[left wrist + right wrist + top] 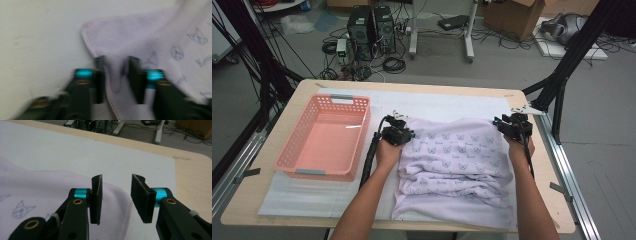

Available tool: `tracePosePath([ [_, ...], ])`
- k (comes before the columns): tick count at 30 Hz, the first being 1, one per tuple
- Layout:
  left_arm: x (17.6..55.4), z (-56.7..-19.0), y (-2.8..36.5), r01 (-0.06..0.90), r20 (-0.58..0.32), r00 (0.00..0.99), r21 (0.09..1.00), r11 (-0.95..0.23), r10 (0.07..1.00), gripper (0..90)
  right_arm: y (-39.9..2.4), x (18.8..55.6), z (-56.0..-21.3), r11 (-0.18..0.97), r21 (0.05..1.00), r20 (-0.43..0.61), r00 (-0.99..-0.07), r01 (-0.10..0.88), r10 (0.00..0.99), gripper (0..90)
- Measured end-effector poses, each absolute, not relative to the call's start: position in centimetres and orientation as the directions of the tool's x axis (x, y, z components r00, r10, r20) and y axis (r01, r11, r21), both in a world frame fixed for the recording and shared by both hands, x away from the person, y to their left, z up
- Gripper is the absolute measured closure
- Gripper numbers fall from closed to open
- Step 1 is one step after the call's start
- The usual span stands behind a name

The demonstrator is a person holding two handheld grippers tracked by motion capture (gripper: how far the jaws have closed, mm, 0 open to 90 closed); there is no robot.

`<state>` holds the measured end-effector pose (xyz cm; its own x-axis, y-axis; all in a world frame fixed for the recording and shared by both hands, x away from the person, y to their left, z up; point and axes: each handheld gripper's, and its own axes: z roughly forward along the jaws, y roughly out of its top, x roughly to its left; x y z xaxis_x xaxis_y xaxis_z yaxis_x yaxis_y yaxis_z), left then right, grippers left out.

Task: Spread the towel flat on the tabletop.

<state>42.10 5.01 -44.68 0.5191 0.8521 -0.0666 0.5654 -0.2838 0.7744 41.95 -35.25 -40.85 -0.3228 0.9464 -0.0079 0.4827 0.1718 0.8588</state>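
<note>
A lavender towel (457,160) printed with small cat faces lies folded on the white mat (437,102). My left gripper (406,133) is at the towel's far left corner. In the left gripper view, which is blurred, a ridge of the towel (150,37) is bunched between the narrow jaws of the left gripper (116,72) and touches both. My right gripper (508,125) hovers at the towel's far right corner. In the right gripper view the right gripper (116,195) is open, with the hemmed corner of the towel (50,187) lying flat beneath it and nothing pinched.
A pink plastic basket (332,100) with nothing in it stands on the mat to the left of the towel. The wooden table (297,100) ends just beyond the mat. Computer towers (372,25), cables and a cardboard box (512,15) are on the floor behind.
</note>
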Motion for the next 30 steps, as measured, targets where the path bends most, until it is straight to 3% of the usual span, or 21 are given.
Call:
tracePosePath([
  [2,42.1,-44.5,5.1,0.554,-0.011,0.459,0.786,-0.276,0.888,85.7,-35.5,41.6,-40.9,0.171,0.856,0.004,-0.337,0.488,0.941,60.9],
  [5,42.4,-44.1,6.4,0.547,-0.039,0.344,0.820,-0.167,0.938,85.8,-35.9,41.1,-41.1,0.162,0.846,0.034,-0.355,0.508,0.934,59.9],
  [7,42.5,-44.2,7.0,0.551,-0.052,0.335,0.821,-0.150,0.941,84.5,-36.0,41.0,-41.2,0.168,0.831,0.052,-0.375,0.531,0.926,59.2],
  [12,42.0,-44.4,7.5,0.559,-0.144,0.369,0.824,-0.096,0.918,53.4,-35.4,40.7,-41.4,0.213,0.796,0.077,-0.443,0.567,0.893,57.6],
  [18,40.4,-44.3,7.7,0.547,-0.185,0.443,0.831,-0.101,0.877,49.0,-34.1,40.2,-43.5,0.322,0.733,0.035,-0.506,0.599,0.862,60.1],
  [20,40.2,-44.1,7.6,0.549,-0.196,0.471,0.829,-0.112,0.860,47.3,-34.1,40.1,-44.4,0.322,0.718,0.044,-0.502,0.617,0.863,63.2],
  [21,40.0,-43.9,7.4,0.546,-0.200,0.488,0.829,-0.118,0.849,47.0,-34.2,40.0,-44.5,0.306,0.733,0.051,-0.497,0.608,0.866,70.0],
  [22,39.8,-43.7,7.3,0.543,-0.203,0.504,0.831,-0.125,0.839,46.5,-34.4,40.0,-44.5,0.310,0.734,0.044,-0.498,0.604,0.866,85.4],
  [23,39.6,-43.6,7.1,0.543,-0.210,0.521,0.830,-0.131,0.827,46.1,-34.5,40.1,-44.5,0.339,0.732,0.016,-0.512,0.590,0.859,88.6],
  [25,39.1,-43.3,6.7,0.542,-0.211,0.543,0.827,-0.147,0.813,45.0,-34.3,40.3,-44.4,0.365,0.735,-0.068,-0.474,0.571,0.878,89.4],
  [26,38.8,-43.2,6.5,0.541,-0.213,0.556,0.827,-0.155,0.804,44.8,-34.4,40.4,-44.5,0.363,0.752,-0.133,-0.414,0.549,0.901,89.5],
  [29,37.5,-42.9,6.0,0.516,-0.217,0.588,0.843,-0.154,0.779,45.0,-35.4,40.7,-44.7,0.197,0.825,-0.058,-0.267,0.530,0.962,89.3],
  [30,37.1,-42.9,5.9,0.513,-0.216,0.604,0.842,-0.167,0.767,45.0,-35.7,40.7,-44.7,0.151,0.830,-0.010,-0.257,0.537,0.966,88.8],
])
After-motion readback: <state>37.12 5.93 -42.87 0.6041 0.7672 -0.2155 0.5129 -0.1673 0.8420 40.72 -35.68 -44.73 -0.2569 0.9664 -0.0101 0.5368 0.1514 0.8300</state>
